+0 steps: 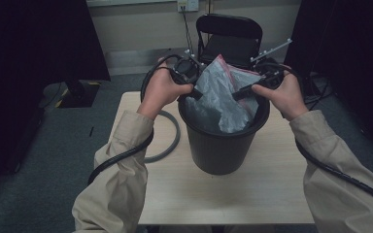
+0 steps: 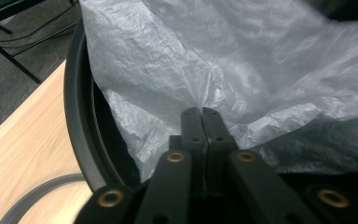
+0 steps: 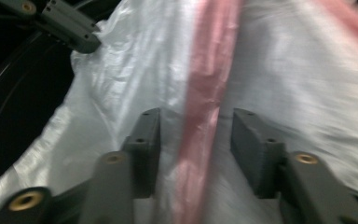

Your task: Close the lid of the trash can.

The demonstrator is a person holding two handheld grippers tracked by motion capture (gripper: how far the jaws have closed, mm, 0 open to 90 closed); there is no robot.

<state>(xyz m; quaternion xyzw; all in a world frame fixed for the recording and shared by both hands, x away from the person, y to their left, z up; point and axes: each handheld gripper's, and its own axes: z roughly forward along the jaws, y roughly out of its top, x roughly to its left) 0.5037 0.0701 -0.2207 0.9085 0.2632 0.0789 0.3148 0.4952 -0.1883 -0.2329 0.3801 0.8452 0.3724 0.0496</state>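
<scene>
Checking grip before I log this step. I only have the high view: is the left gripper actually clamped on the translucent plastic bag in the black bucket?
Observer: Yes. In the left gripper view the left gripper has its jaws together, pinching a fold of the translucent grey plastic bag just inside the round black plastic bucket.
Operator: And the right one?
Observer: The right gripper is open. Its jaws stand apart on either side of the bag's pink-red drawstring band, not pressing it.
Operator: Does the other gripper show in that view?
Observer: Yes, the left gripper's grey jaws sit at the top left of the right gripper view, on the bag's edge.
</scene>
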